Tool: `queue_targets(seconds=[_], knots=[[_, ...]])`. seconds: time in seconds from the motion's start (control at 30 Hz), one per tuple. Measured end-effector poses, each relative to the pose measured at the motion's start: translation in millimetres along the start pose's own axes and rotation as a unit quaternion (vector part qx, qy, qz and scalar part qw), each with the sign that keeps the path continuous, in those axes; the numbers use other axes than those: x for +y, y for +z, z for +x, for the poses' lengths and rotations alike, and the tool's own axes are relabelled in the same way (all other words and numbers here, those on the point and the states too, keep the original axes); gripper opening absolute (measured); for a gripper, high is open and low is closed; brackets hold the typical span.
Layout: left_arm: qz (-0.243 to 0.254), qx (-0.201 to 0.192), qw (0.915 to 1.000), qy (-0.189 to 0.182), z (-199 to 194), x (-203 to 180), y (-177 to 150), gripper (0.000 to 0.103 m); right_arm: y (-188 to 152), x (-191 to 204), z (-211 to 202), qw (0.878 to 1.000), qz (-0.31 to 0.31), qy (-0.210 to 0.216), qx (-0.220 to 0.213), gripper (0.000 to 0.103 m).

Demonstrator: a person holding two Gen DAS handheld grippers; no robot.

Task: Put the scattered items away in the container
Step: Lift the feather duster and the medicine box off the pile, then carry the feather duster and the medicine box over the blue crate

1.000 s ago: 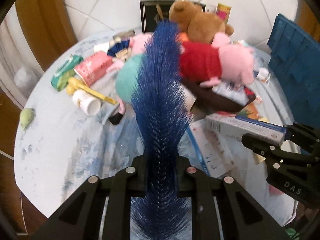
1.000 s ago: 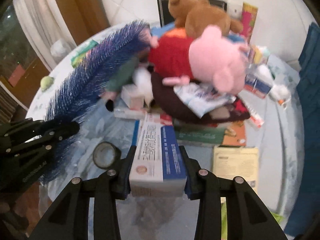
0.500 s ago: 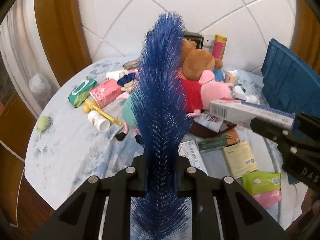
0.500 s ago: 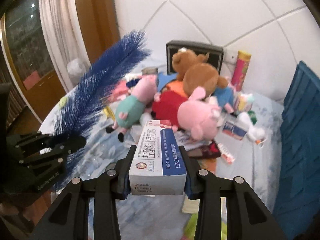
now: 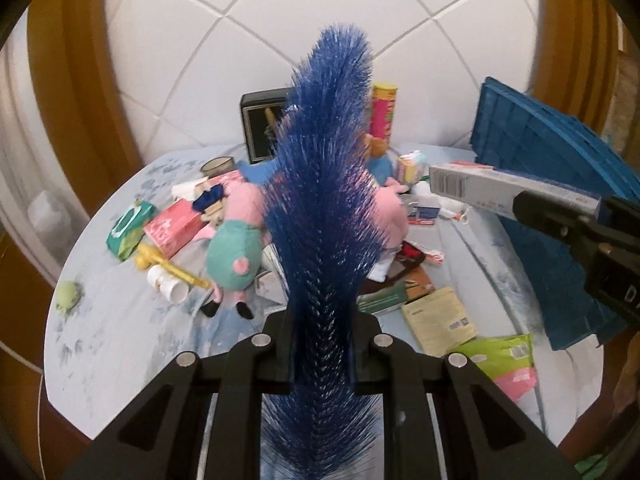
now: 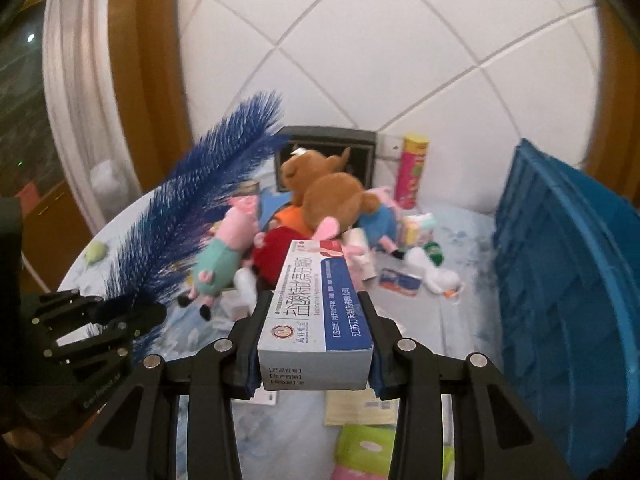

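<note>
- Currently the left claw point(image 5: 322, 354) is clamped on a blue feather point(image 5: 326, 184), held above the bench point(image 5: 120, 336). Risk: the long springy plume could brush the plush pig point(image 5: 234, 254) and toys, or slip from a narrow grip.
- Right claw point(image 6: 314, 350) is clamped on a medicine box point(image 6: 316, 312), beside the blue crate point(image 6: 568, 300). Risk: the box's far end could catch the crate wall and twist loose.

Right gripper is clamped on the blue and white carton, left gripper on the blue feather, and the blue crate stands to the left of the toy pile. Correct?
Not quite. The right gripper holds the carton and the left gripper the feather, but the right wrist view shows the blue crate to the right of the toy pile.
</note>
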State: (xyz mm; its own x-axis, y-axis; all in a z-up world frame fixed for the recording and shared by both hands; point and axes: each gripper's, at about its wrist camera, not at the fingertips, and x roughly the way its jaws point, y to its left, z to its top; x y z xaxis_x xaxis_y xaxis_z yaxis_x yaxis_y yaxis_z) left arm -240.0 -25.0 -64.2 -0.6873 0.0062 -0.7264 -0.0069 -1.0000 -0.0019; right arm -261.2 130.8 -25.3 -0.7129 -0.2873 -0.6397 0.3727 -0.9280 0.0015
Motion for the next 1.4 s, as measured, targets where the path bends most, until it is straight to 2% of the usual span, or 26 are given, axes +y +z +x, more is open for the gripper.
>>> queue_targets(seconds=[0.17,0.33,0.6,0.73,0.83,0.97,1.17,1.23,1.27,1.3,1.33,1.37,1.4], knots=[[0.021,-0.019,0.9995,-0.013,-12,-33,19,0.017,5,-27,-36,0.999,0.016,-0.027,-0.029,0.039],[0.050,-0.051,0.9970,-0.029,-28,-95,56,0.017,11,-88,-86,0.994,0.047,-0.065,-0.070,0.039],[0.079,-0.078,0.9882,-0.105,-65,-263,137,0.017,3,-228,-181,0.979,0.073,-0.140,-0.126,0.039],[0.085,-0.073,0.9841,-0.138,-77,-337,160,0.017,-3,-300,-217,0.973,0.090,-0.164,-0.133,0.039],[0.095,-0.079,0.9831,-0.136,-85,-388,168,0.017,-12,-345,-231,0.971,0.096,-0.175,-0.129,0.039],[0.113,-0.070,0.9826,-0.130,-82,-438,166,0.017,-24,-390,-236,0.971,0.112,-0.177,-0.119,0.039],[0.123,-0.047,0.9853,-0.109,-68,-479,160,0.017,-36,-430,-223,0.974,0.121,-0.166,-0.095,0.039],[0.124,-0.041,0.9870,-0.094,-61,-484,160,0.028,-38,-434,-212,0.975,0.119,-0.164,-0.088,0.039],[0.123,-0.039,0.9878,-0.087,-59,-486,159,0.045,-38,-437,-209,0.975,0.120,-0.163,-0.087,0.044],[0.124,-0.041,0.9882,-0.080,-58,-488,158,0.068,-38,-439,-207,0.975,0.121,-0.162,-0.087,0.057],[0.125,-0.048,0.9885,-0.070,-59,-489,156,0.078,-39,-442,-204,0.976,0.122,-0.161,-0.086,0.065],[0.128,-0.056,0.9883,-0.060,-60,-489,153,0.086,-40,-444,-202,0.976,0.122,-0.161,-0.085,0.083],[0.131,-0.062,0.9881,-0.052,-61,-489,151,0.086,-41,-445,-200,0.976,0.123,-0.160,-0.084,0.092]])
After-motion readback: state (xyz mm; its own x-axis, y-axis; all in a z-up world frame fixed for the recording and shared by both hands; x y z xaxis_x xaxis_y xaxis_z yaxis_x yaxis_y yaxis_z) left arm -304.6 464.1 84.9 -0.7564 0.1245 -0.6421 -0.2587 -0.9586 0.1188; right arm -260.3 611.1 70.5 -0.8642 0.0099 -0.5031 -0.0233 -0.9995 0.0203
